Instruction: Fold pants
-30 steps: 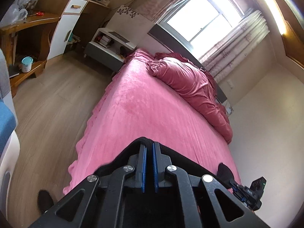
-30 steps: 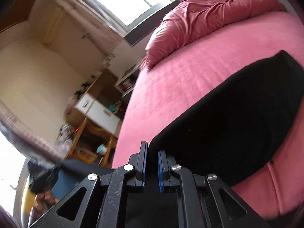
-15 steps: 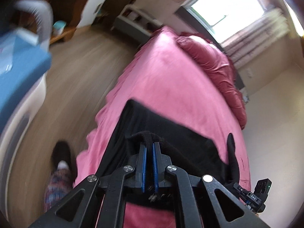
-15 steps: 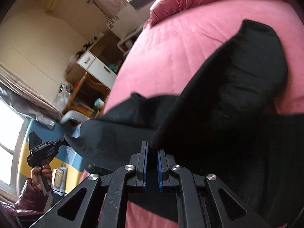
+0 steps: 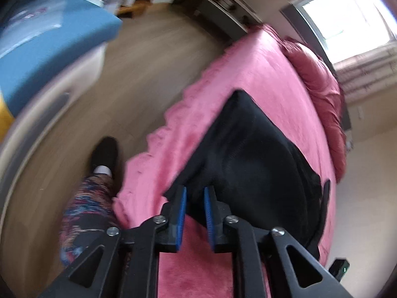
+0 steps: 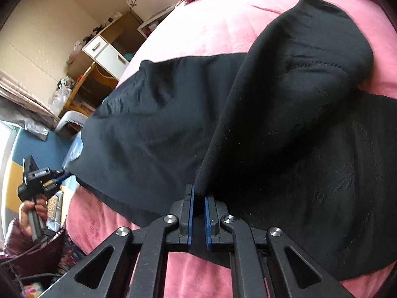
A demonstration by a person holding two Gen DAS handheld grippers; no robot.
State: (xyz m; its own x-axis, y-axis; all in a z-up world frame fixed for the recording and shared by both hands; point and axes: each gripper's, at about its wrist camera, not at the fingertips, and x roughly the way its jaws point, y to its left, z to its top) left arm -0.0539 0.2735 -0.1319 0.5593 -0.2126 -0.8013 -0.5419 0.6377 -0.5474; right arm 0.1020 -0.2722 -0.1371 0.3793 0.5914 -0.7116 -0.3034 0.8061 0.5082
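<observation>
Left side first. A second ago the left gripper [image 5: 194, 193] was clamped on black cloth and raised over the pink bed [image 5: 250, 74], with the garment bunched under it. It has since dropped toward the near edge of the mattress, and its jaws are now opening: a clear gap shows between the blue pads [image 5: 181, 211], with the corner of the pants [image 5: 248, 154] lying in and just beyond that gap. The frame is smeared by motion, so whether any cloth still touches a pad cannot be confirmed; it reads as a release in progress. A patterned trouser leg [image 5: 86, 206] and a dark shoe [image 5: 105, 151] stand on the floor beside the bed.

Centre. The pants [image 6: 161, 124] now lie spread on the bed rather than hanging, with one dark panel doubled over the layer beneath.

Right side. The right gripper [image 6: 198, 198] has likewise come down and remains clenched, a tip of the folded edge pinched between its pads.

Finding: one fold appears to be laid. The left corner is being set down; the right corner is not yet let go. Further folds probably remain, as the garment still covers a broad area.
</observation>
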